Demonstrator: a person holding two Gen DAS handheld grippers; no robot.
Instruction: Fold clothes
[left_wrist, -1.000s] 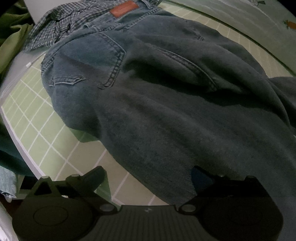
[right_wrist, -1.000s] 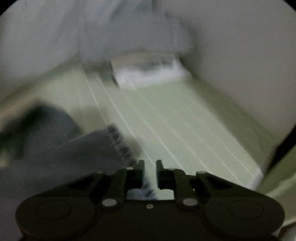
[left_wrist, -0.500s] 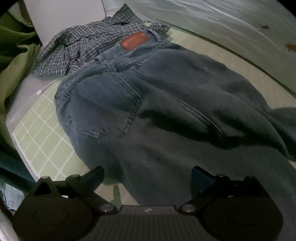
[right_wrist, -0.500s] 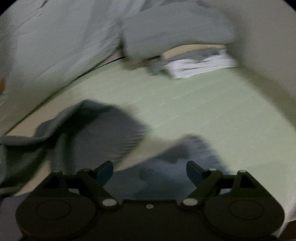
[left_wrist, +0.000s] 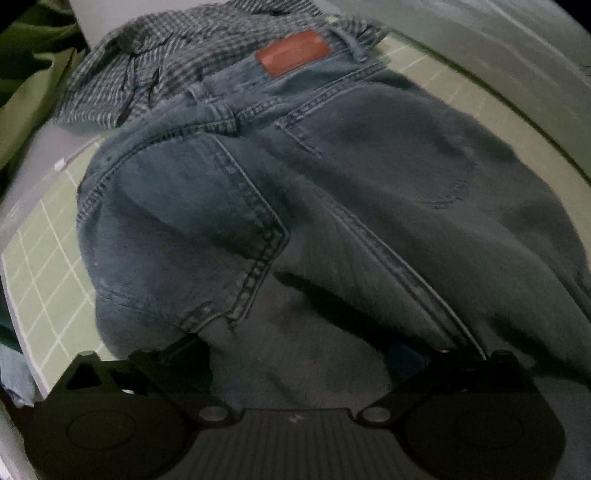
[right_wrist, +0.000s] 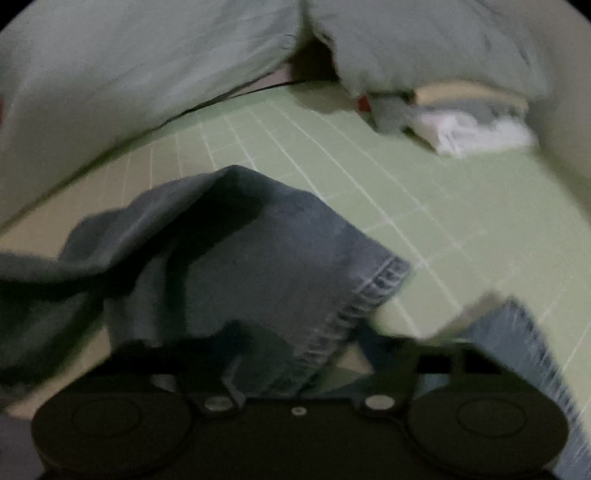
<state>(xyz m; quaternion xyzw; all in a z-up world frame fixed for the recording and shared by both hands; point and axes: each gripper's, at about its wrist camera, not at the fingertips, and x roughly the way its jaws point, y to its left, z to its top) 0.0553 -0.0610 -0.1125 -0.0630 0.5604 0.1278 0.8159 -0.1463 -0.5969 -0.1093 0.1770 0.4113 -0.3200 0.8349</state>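
Note:
Blue jeans (left_wrist: 332, 192) lie seat up on a green gridded mat (left_wrist: 40, 266), with a brown leather patch (left_wrist: 293, 52) at the waistband. My left gripper (left_wrist: 295, 354) is open, low over the seat, with denim between its spread fingers. In the right wrist view a jeans leg (right_wrist: 236, 251) with a stitched hem (right_wrist: 369, 291) lies bunched on the mat (right_wrist: 424, 192). My right gripper (right_wrist: 295, 354) is open just above this leg, its fingers wide on either side of the hem. A second hem edge (right_wrist: 524, 332) shows at lower right.
A checked shirt (left_wrist: 166, 62) lies beyond the waistband. Green cloth (left_wrist: 26, 74) is heaped at the far left. A grey-green quilt (right_wrist: 129, 62) borders the mat. A folded pile of clothes (right_wrist: 461, 122) sits at the mat's far right.
My left gripper has moved forward along the jeans toward the waistband. My right gripper opened, let go of the leg hem, and the leg now lies on the mat.

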